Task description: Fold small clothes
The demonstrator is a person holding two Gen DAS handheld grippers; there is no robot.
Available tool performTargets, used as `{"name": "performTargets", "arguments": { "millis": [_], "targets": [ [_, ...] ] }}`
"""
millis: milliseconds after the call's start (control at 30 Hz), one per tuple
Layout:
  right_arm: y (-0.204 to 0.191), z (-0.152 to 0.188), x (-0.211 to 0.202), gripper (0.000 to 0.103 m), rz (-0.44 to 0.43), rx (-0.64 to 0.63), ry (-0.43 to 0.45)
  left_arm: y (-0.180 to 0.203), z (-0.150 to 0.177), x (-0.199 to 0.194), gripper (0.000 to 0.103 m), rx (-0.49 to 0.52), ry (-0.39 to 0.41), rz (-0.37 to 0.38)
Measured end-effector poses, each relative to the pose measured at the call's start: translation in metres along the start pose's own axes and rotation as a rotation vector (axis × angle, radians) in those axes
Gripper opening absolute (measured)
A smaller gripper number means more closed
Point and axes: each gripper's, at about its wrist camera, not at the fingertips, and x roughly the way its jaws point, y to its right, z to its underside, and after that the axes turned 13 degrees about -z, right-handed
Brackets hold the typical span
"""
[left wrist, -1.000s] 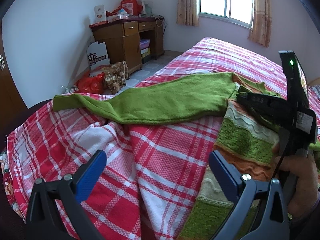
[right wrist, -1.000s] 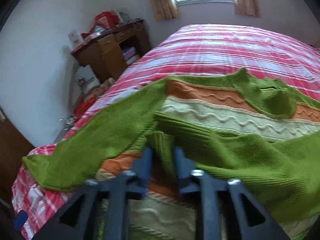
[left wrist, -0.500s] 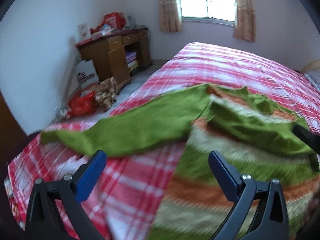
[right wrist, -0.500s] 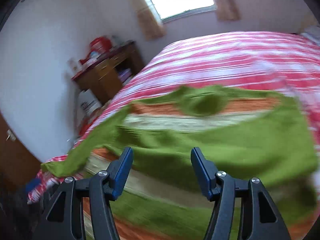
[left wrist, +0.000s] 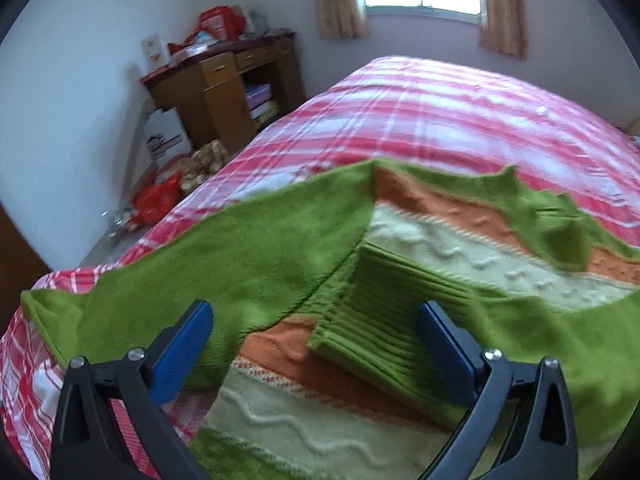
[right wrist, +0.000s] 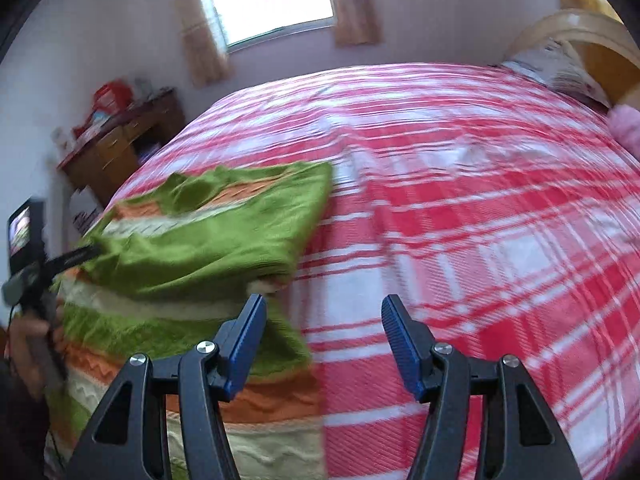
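Both grippers empty w/ jaws wide: left gripper (left wrist: 316, 344) hovered over the sweater (left wrist: 420, 240), right gripper (right wrist: 322, 340) off its edge above the bedspread (right wrist: 460, 200). A sec earlier the right was pinching the right sleeve; now that sleeve (left wrist: 384, 320) lay folded across the chest, so prob. 1st fold done. Left sleeve (left wrist: 200, 268) was still spread out, likely next. Desk (left wrist: 216, 88) beyond.

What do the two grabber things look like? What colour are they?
Both look alike. The left gripper and the right gripper each have two black plastic arms with triangle-shaped holes, silver screws at the joints, and flat blue ribbed pads on the fingertips. From the right view, the left one also shows a black handle in a bare hand, with a small lit screen on top.
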Motion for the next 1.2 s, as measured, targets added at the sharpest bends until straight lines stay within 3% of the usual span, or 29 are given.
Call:
{"name": "performTargets", "arguments": {
  "millis": [67,200,333,467,533,633,733,833,900,933,1033,1200],
  "targets": [
    [-0.012,-0.004,0.017,0.061,-0.026,-0.036,-0.032,-0.007,0.0,0.009,0.103,-0.034,-0.047,0.049],
    [-0.011,-0.009,0.056,0.061,0.057,-0.015,-0.129,-0.011,0.001,0.014,0.103,-0.065,-0.069,0.089],
    [-0.017,-0.014,0.073,0.061,0.129,-0.062,-0.106,-0.007,0.002,0.012,0.103,-0.053,-0.063,0.075],
    [0.012,-0.017,0.055,0.057,0.203,0.01,-0.071,-0.004,-0.002,0.014,0.103,-0.056,-0.064,0.082],
    [0.028,-0.011,0.046,0.056,0.169,0.03,-0.089,-0.002,-0.002,0.014,0.103,-0.051,-0.063,0.076],
    [0.027,-0.002,0.035,0.056,0.179,-0.035,-0.092,-0.001,-0.003,0.014,0.103,-0.048,-0.063,0.072],
    [0.034,-0.004,0.023,0.056,0.111,0.021,-0.113,-0.002,-0.003,0.014,0.103,-0.049,-0.063,0.073],
    [0.04,-0.019,0.0,0.056,0.05,0.092,-0.044,-0.003,-0.004,0.014,0.103,-0.05,-0.062,0.075],
    [0.036,-0.035,-0.001,0.056,0.047,0.074,-0.005,-0.003,-0.004,0.014,0.103,-0.048,-0.06,0.071],
    [0.03,-0.048,0.004,0.052,0.059,0.035,0.001,-0.003,-0.003,0.013,0.103,-0.049,-0.059,0.071],
    [0.022,-0.076,0.043,0.014,0.061,-0.034,-0.036,-0.003,-0.003,0.013,0.103,-0.051,-0.065,0.078],
    [0.018,-0.095,0.116,0.014,0.045,-0.079,-0.136,-0.02,-0.007,0.01,0.103,0.0,-0.07,0.14]
  ]
}}
